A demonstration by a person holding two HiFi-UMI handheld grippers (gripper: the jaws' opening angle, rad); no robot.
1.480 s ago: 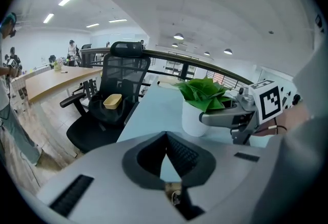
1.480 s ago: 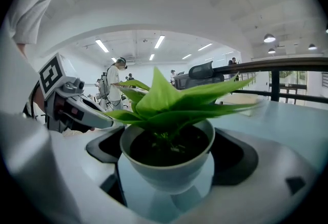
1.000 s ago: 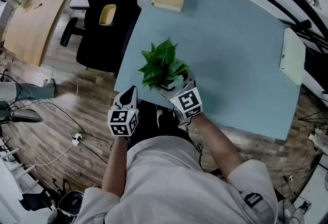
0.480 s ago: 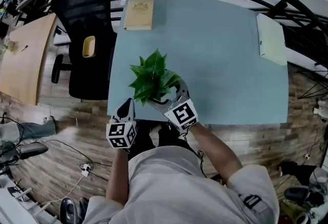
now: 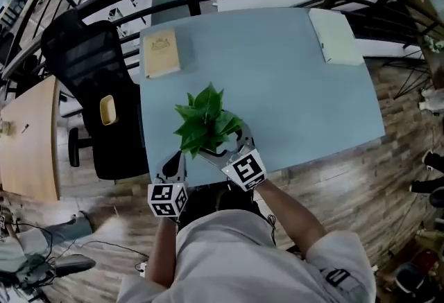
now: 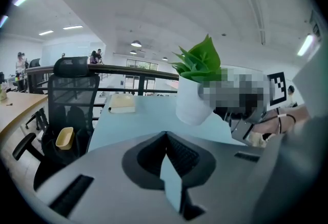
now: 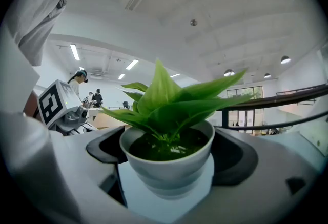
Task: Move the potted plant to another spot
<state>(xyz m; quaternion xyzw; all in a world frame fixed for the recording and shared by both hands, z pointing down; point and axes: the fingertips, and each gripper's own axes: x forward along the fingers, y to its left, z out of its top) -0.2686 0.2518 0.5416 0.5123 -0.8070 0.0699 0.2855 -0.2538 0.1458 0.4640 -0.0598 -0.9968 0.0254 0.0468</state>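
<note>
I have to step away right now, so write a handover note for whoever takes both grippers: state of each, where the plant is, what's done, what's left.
Right gripper: jaws shut on the white pot of the potted plant, close to the person's edge of the table.
Left gripper: jaws together, empty, just left of the plant at the table edge.
Done: plant grasped. Whether the pot is off the table cannot be told.
Left: carry it to a bare spot, probably mid-table, set it upright, open the jaws.

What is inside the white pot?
A green leafy plant rising from dark soil fills the pot; anything below the soil surface is covered.
</note>
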